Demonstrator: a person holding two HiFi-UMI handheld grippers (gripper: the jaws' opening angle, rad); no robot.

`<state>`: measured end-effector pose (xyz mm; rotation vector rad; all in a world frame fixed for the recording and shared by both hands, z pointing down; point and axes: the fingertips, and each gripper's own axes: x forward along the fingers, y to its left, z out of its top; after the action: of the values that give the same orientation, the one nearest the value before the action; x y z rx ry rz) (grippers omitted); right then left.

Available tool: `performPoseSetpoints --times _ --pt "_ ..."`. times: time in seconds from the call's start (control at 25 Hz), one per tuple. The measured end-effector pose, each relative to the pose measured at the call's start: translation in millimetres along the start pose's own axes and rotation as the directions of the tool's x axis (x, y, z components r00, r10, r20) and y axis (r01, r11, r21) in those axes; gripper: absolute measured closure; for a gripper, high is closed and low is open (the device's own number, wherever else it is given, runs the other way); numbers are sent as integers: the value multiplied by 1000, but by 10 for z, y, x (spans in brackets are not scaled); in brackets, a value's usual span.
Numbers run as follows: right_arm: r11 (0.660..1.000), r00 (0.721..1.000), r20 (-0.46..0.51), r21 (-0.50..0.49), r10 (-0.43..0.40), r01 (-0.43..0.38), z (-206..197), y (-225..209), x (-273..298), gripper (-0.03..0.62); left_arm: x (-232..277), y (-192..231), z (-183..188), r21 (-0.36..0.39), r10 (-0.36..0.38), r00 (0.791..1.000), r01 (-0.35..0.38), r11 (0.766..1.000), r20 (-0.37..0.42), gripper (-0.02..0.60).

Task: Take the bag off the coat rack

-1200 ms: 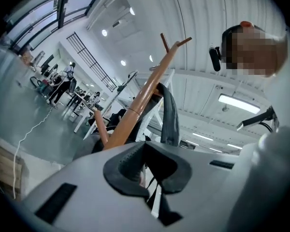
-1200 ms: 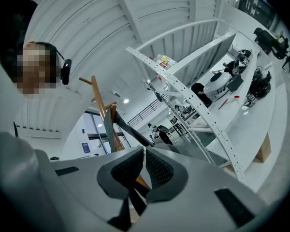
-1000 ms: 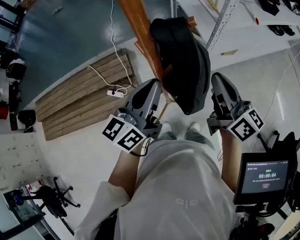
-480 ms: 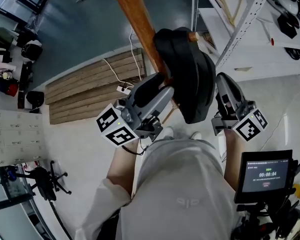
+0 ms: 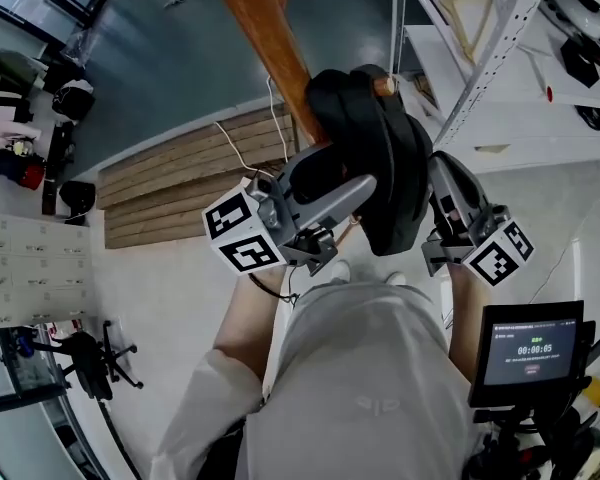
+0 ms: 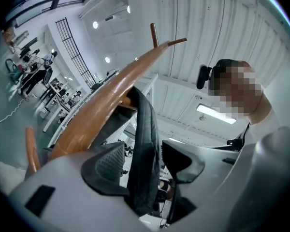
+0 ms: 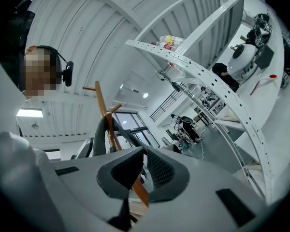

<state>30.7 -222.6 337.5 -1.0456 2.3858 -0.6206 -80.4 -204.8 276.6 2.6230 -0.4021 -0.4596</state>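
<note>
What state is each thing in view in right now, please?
bag: hanging on the coat rack, not yet off.
coat rack: standing, carrying the bag.
left tongs: open, having just been opening; a bag strap lies loose between them.
right tongs: shut on a strap of the bag.
screen: on, showing a timer.
</note>
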Motion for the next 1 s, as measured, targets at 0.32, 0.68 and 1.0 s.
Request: performPoseSetpoints --times 0.32,0.68,1.0 --pt "999 999 -32 6 41 -40 -145 88 115 573 134 -92 140 45 -16 1000 16 999 1 414" --pt "945 980 -192 -310 44 -103 -213 154 573 571 -73 -136 220 -12 -28 999 28 1000 -15 525" --pt "745 936 -352 -623 6 -239 -265 204 1053 491 -27 -95 194 -23 -11 999 10 1000 -43 525"
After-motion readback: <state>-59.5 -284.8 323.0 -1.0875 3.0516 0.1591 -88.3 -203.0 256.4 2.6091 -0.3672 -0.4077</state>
